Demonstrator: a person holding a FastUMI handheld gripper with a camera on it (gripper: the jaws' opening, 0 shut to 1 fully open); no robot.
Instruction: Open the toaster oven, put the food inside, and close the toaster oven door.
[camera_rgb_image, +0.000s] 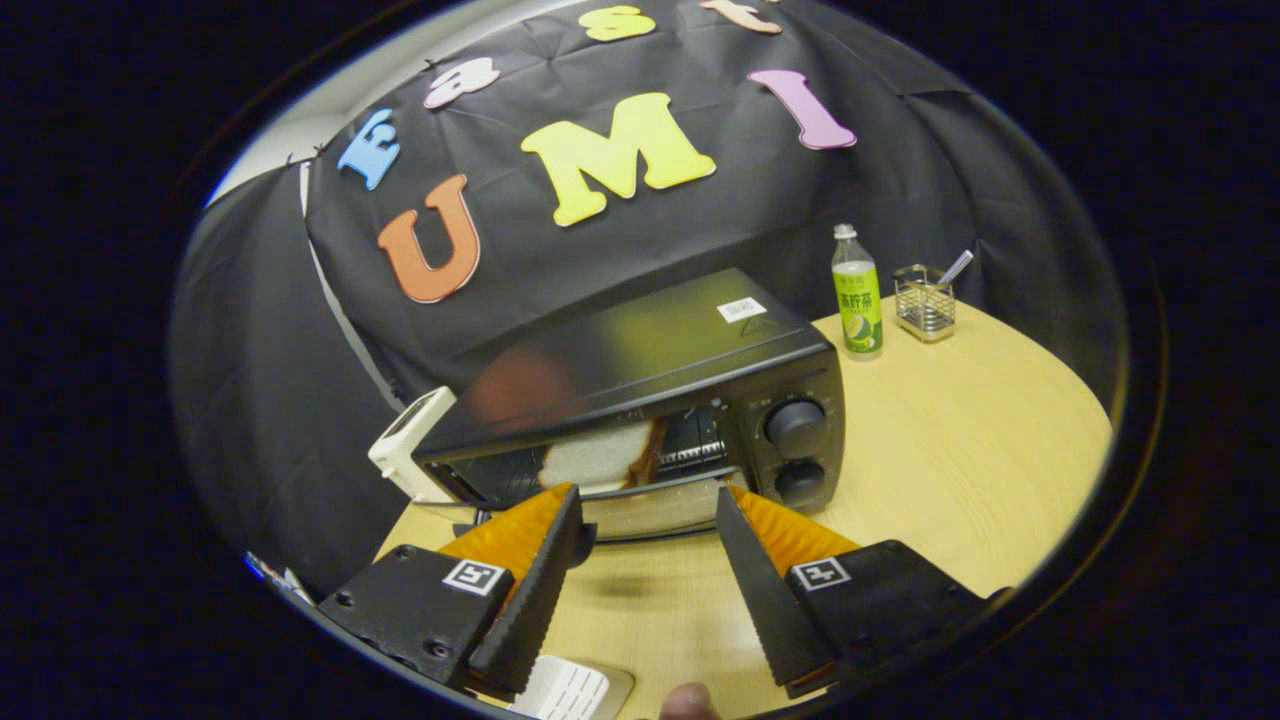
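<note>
1. The toaster oven (640, 400), a black box with a glossy top, stood at the centre of the frame on a pale wooden table (960, 450); its door (640, 505) hung open, folded down toward the camera.
2. A slice of bread (605, 462) (white crumb, dark crust on its right edge) lay inside the oven cavity, just beyond the fingertips.
3. Two round knobs (797, 450) sat one above the other on the oven's right-hand panel.
4. The gripper (648, 510) occupied the lower centre of the frame, its two black serrated fingers (535, 590) spread wide and holding nothing; their tips reached the lowered door's front edge, though contact could not be judged.
5. A white object (410, 445) leaned just beside the oven's left side.
6. A green-labelled bottle (857, 295) stood behind the oven, right of centre in the frame, with a small wire basket (925, 305) holding a utensil near it, farther right.
7. A white ribbed item (565, 690) lay on the table at the bottom of the frame, between the finger bases.
</note>
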